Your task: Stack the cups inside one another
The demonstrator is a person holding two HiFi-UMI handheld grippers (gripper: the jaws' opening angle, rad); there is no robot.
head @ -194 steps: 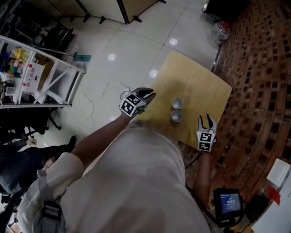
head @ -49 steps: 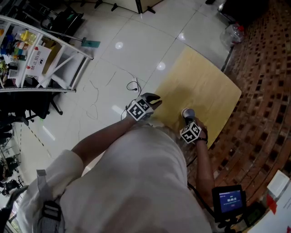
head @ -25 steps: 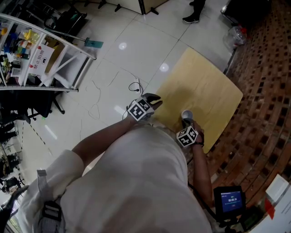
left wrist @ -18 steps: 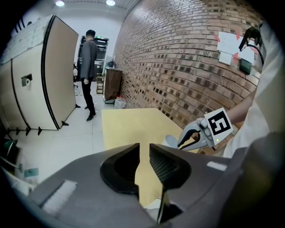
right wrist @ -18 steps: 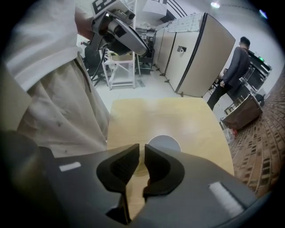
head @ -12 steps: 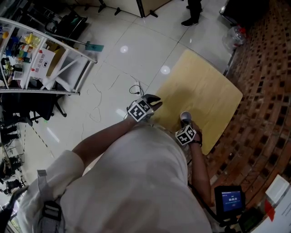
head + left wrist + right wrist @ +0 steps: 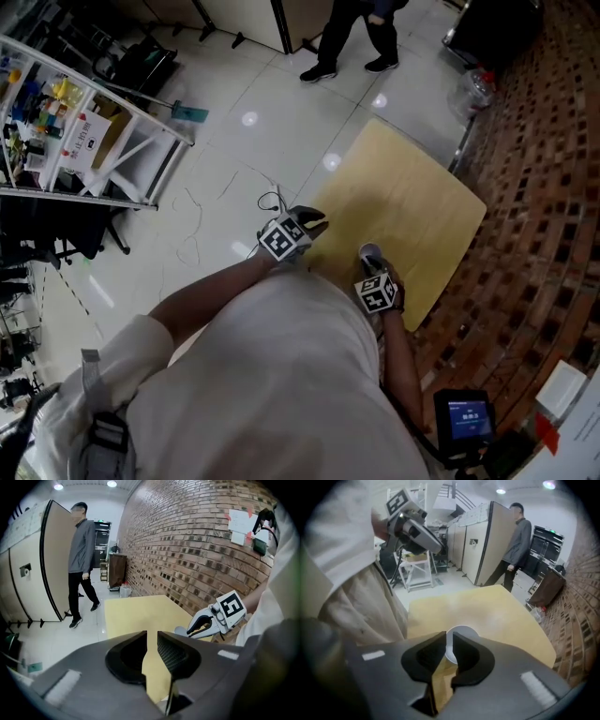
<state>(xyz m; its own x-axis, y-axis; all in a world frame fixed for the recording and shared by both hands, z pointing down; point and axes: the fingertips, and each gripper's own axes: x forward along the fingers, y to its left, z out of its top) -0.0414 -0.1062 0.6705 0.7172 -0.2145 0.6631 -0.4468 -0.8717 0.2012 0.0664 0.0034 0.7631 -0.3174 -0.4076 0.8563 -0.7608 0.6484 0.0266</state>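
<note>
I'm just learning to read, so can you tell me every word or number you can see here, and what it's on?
No text here can be read.
White sign on the shelf rack: red print, too small to read.
Small screen: blue display, too small to read.
Notes on the brick wall: blurred.
Marker cube: black-and-white pattern, no letters.

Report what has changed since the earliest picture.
The right tool came in from the near edge of the table and closed on the cup by its rim. Two cups stood side by side; only one shows now. A person walked into view beyond the table. The left tool stayed open and empty at the table's left edge.
</note>
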